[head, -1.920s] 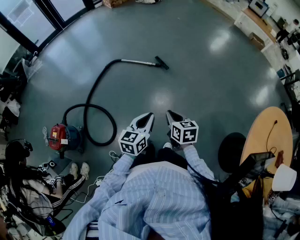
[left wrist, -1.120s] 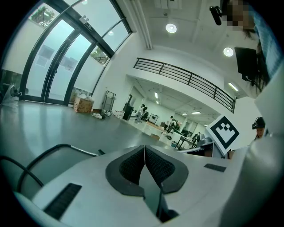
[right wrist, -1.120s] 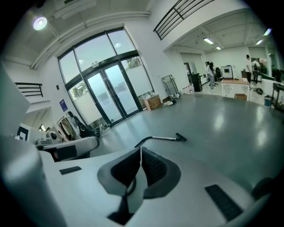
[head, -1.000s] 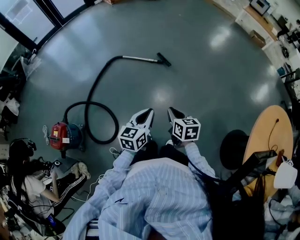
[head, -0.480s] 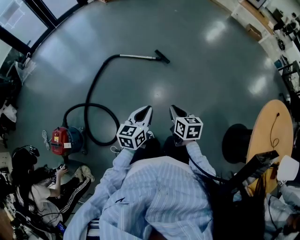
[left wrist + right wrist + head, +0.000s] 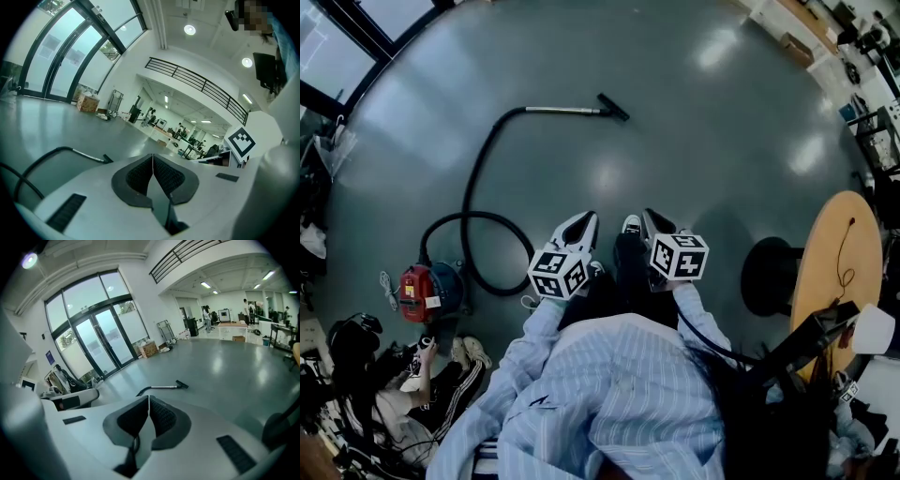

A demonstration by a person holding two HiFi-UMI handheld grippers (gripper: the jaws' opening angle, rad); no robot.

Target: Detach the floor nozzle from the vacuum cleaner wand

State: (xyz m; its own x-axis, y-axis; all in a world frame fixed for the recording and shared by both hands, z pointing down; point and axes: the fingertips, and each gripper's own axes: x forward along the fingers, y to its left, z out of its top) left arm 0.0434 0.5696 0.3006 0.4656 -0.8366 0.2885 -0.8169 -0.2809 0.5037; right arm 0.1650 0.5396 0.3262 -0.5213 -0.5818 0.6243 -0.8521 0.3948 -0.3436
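Both grippers shut & empty; vacuum lies on the floor well ahead of them.

The left gripper (image 6: 587, 218) & right gripper (image 6: 648, 216), each w/ a marker cube, are held side by side in front of the person's striped light-blue shirt (image 6: 609, 394), pointing fwd & somewhat down. In each gripper view the ribbed black pads (image 6: 140, 174) meet tip to tip w/ nothing btwn them. The small black floor nozzle (image 6: 613, 107) sits on the glossy grey floor (image 6: 722, 159) toward its far side, attached to the end of the thin silver metal wand (image 6: 562, 111) & well apart from both grippers. From the wand a black hose (image 6: 473, 187) curves back & loops to the red canister vacuum body (image 6: 417, 286) near the floor's left edge. A round wooden table (image 6: 825, 272) is at the right edge; a seated person (image 6: 394, 394) is at lower left.
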